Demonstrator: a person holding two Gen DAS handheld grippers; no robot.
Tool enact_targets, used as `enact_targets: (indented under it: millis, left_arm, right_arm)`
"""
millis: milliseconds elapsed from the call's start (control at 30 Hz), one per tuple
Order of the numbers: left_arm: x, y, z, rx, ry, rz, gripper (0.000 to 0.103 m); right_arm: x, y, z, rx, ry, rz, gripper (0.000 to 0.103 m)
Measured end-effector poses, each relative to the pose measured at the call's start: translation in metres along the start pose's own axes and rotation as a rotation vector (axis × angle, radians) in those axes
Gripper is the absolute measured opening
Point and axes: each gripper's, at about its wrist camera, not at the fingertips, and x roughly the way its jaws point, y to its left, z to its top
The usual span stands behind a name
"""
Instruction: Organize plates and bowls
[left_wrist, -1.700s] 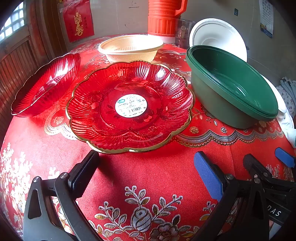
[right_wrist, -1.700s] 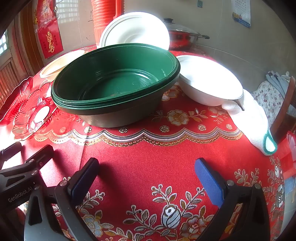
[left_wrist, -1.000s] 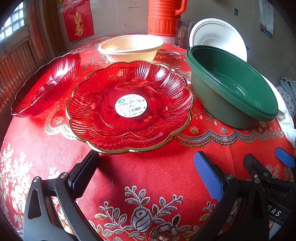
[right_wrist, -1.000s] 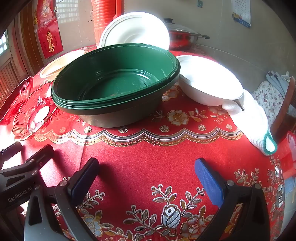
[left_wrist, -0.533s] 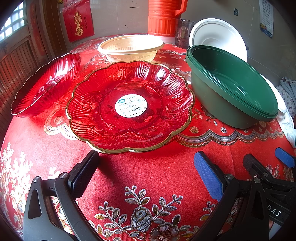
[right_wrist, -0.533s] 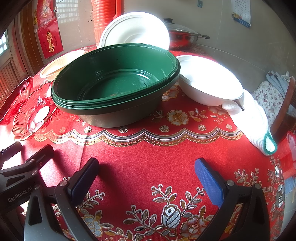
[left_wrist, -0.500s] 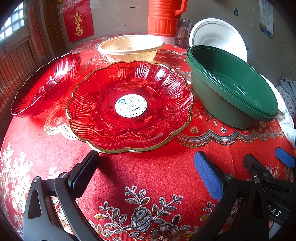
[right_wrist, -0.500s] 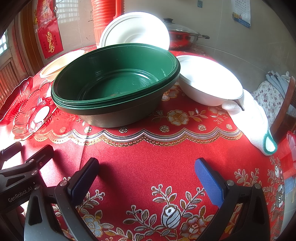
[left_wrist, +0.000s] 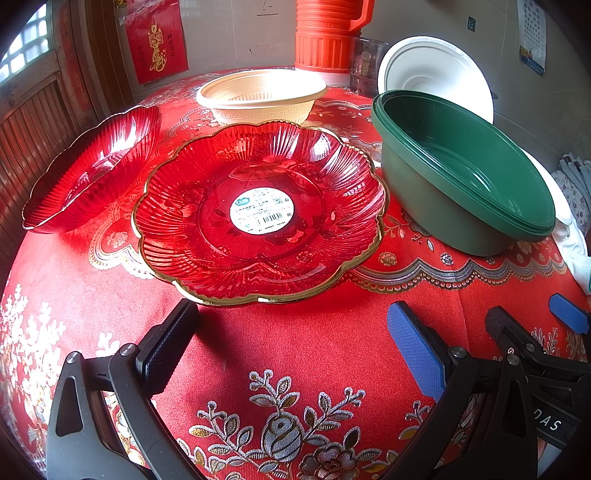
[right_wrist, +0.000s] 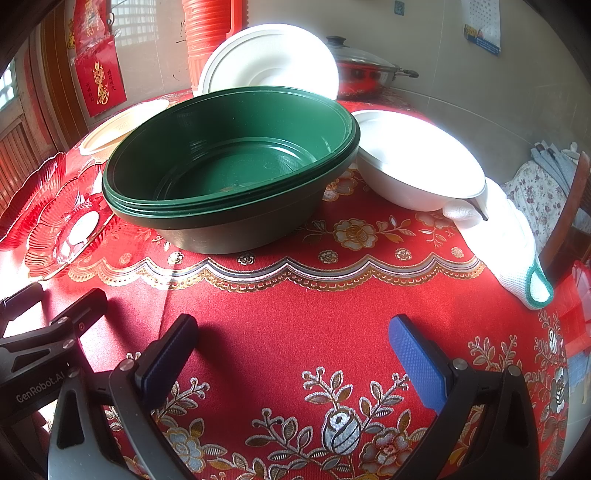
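The red flower-shaped plate (left_wrist: 260, 212) is sitting on the red tablecloth (left_wrist: 295, 343), just beside the green bowls (right_wrist: 231, 162), nested together. Both the left gripper (left_wrist: 291, 341) and right gripper (right_wrist: 291, 349) are hovering before them, jaws spread apart, gripping nothing.

I see strong daylight in both views. In the right wrist view the white shallow bowl (right_wrist: 421, 166) and the white cloth glove (right_wrist: 509, 236) are overexposed with glare. The edges bend and darken from fisheye. Both pictures are sharp.
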Motion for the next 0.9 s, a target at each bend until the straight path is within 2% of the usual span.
enact_targets:
  millis: [400,500,700,900]
  left_arm:
    - [0.001,0.001,0.001,0.0,0.034,-0.003,0.103]
    - [-0.006,0.009,-0.004,-0.01,0.043,-0.031,0.103]
    - [-0.045,0.018,-0.006,0.011,-0.02,-0.038,0.103]
    - [-0.077,0.047,0.003,0.003,-0.079,-0.012,0.103]
  right_arm:
    - [-0.001,0.0,-0.001,-0.005,0.011,0.003,0.103]
    - [-0.008,0.002,-0.004,-0.01,0.022,0.022,0.103]
    - [-0.041,0.011,-0.009,-0.049,-0.01,0.059,0.103]
    - [-0.074,0.033,0.001,-0.079,-0.047,0.185,0.103]
